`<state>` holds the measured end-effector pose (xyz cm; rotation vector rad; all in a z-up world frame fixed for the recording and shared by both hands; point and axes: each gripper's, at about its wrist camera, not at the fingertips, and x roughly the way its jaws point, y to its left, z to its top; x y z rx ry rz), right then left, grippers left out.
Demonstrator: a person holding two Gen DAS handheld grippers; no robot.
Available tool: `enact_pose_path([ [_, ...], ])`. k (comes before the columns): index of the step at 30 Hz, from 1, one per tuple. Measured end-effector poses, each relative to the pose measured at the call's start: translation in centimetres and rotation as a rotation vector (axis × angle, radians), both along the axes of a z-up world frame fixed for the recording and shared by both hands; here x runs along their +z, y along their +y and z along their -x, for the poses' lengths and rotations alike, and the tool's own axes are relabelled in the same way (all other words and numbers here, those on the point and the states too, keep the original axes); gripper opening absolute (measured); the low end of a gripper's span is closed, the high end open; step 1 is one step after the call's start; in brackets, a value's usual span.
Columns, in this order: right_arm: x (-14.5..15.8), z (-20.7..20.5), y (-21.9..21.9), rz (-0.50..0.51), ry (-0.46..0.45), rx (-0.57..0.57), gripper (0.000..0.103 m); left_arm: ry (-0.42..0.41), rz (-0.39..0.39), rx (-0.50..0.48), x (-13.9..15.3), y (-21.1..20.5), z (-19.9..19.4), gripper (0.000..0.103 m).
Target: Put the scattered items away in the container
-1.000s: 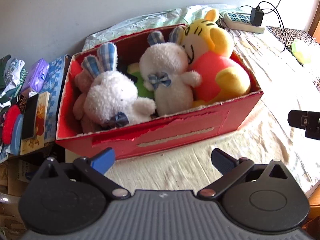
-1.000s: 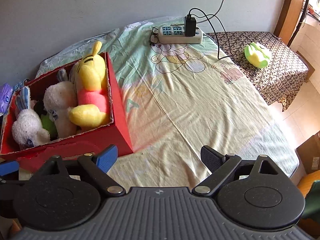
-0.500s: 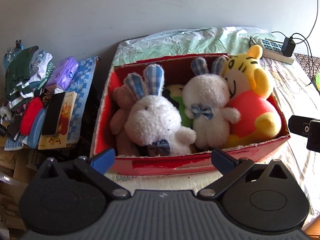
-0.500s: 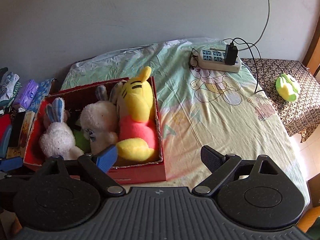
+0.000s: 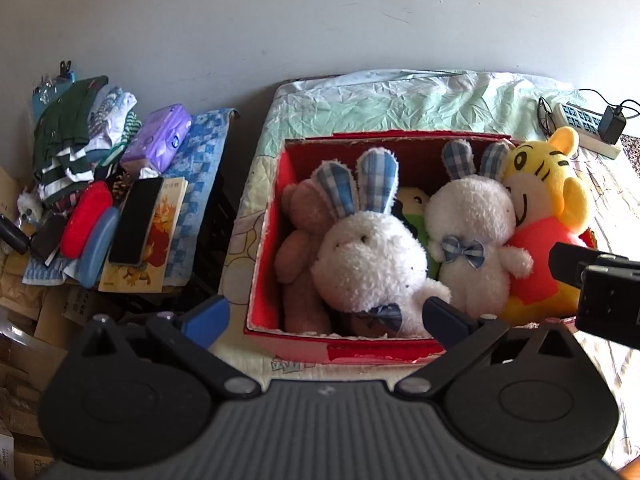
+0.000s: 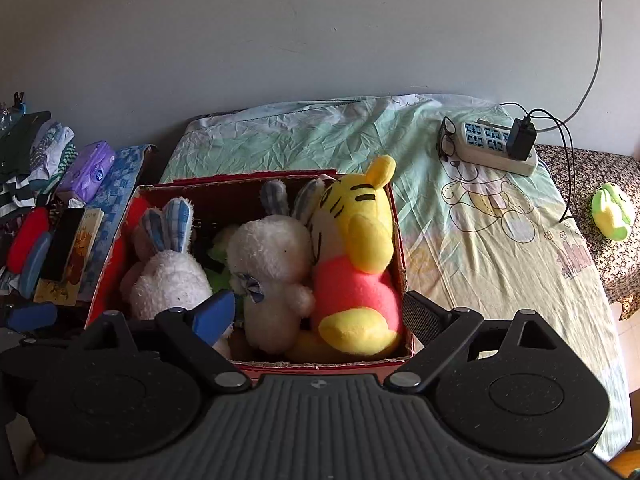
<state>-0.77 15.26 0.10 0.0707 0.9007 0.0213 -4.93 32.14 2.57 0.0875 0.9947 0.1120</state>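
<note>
A red cardboard box (image 5: 262,248) (image 6: 400,264) sits on the bed, packed with soft toys. Inside are two white rabbits with blue checked ears (image 5: 368,256) (image 5: 472,220), a yellow tiger in a pink shirt (image 5: 548,208) (image 6: 356,248), a brown bear (image 5: 296,248) and something green (image 5: 416,216) wedged between the rabbits. My left gripper (image 5: 326,316) hovers open above the box's near wall, holding nothing. My right gripper (image 6: 320,312) is open and empty over the box's near right corner; part of it (image 5: 596,292) shows in the left wrist view.
A green plush (image 6: 612,210) lies on the patterned cloth far right. A power strip (image 6: 496,150) with charger and cables rests at the bed's far edge. Left of the bed, a heap holds clothes (image 5: 76,140), a purple tissue pack (image 5: 158,140), a phone (image 5: 136,220) and a book (image 5: 156,240).
Both grippers have risen and pulled back towards the left, so the box now sits lower and more central in both views. Both stayed open and empty.
</note>
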Motion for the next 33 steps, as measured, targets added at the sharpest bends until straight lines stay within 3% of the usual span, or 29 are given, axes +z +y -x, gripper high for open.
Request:
enact_pose_path([
  [19, -0.7, -1.1, 2.1, 0.033, -0.001, -0.065, 0.092, -0.013, 0.084, 0.033, 0.0, 4.1, -1.0, 0.102],
  [33, -1.4, -0.7, 2.8, 0.014, 0.028, -0.074, 0.092, -0.027, 0.055, 0.012, -0.3, 4.8, -0.6, 0.102],
])
